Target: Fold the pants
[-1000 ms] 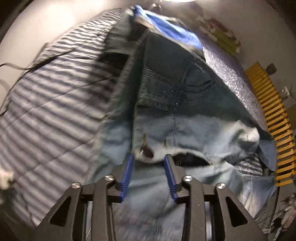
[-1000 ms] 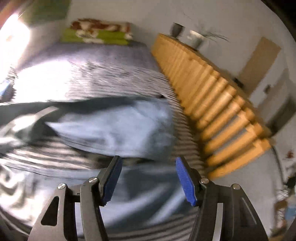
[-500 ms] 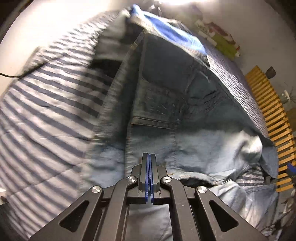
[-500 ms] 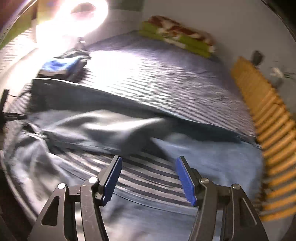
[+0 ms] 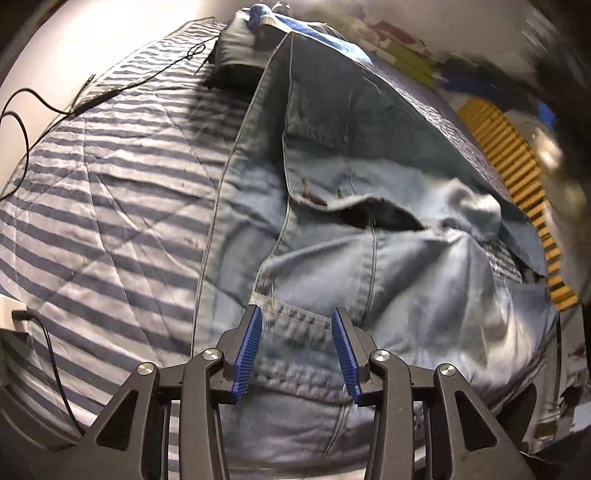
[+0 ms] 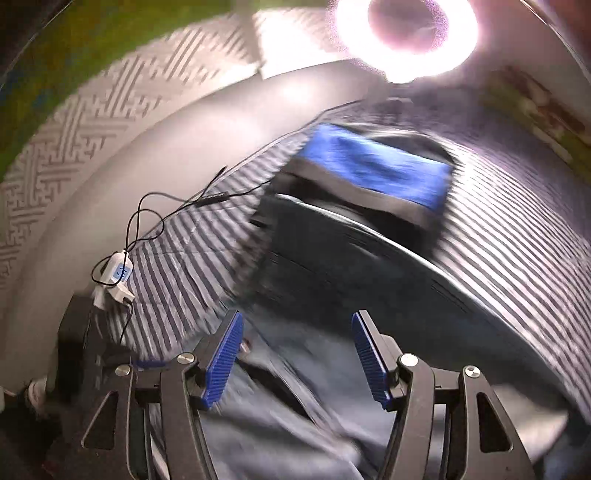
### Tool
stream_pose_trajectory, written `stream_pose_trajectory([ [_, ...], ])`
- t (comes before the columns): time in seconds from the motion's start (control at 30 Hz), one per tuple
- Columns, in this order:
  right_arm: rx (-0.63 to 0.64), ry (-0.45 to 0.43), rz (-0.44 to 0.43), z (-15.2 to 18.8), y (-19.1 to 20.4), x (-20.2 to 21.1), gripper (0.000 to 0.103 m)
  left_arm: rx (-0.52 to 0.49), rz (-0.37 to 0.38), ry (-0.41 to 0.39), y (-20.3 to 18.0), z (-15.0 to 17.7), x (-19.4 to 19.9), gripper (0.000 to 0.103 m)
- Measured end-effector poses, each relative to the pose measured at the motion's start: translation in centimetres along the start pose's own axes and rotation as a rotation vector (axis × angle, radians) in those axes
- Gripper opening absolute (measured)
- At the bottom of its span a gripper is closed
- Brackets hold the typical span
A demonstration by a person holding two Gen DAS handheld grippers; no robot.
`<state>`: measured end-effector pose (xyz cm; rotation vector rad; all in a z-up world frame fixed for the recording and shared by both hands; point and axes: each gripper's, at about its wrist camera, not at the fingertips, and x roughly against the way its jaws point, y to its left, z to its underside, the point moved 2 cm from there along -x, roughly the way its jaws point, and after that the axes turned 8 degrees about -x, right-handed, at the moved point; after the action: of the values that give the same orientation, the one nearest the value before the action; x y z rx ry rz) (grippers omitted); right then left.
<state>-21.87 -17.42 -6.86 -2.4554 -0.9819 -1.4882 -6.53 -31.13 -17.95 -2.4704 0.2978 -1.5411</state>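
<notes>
**Jeans half-folded on bed, both claws spread over the denim**

Pants (image 5: 369, 206) lie on the striped bed cover (image 5: 110, 192), light-wash denim, long axis running away from the left claw (image 5: 297, 354) toward the far end of the bed, where a folded blue and dark garment (image 5: 317, 33) sits. An upper layer is turned back over the lower one, w/ a gaping dark opening near the middle. Left claw sits right over the near hem/edge of the denim; its jaws have just been opening, now spread, cloth lying under and between them but pads not pressing on it, so nothing pinched.

Right claw (image 6: 297, 363) is also spread, nothing gripped, pointing down at blurred denim (image 6: 332, 295) w/ the blue garment (image 6: 380, 173) beyond. A white plug adapter (image 6: 116, 275) w/ cable lies at the bed's edge to its left.

Judgement: left claw is nearer the loose near edge, so prob. the one to re-grip; next move depends on edge lying straight ahead, square to the leg's length.

No readable brand, label or writing; small blue mark on adapter too small to make out
</notes>
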Motion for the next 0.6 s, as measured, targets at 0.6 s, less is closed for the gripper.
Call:
stream_pose_trajectory([
  [0.6, -0.101, 0.291, 0.183, -0.8, 2.4, -16.0, 0.055, -0.035, 0.033, -0.008, 1.5, 2.7, -0.4, 0.047],
])
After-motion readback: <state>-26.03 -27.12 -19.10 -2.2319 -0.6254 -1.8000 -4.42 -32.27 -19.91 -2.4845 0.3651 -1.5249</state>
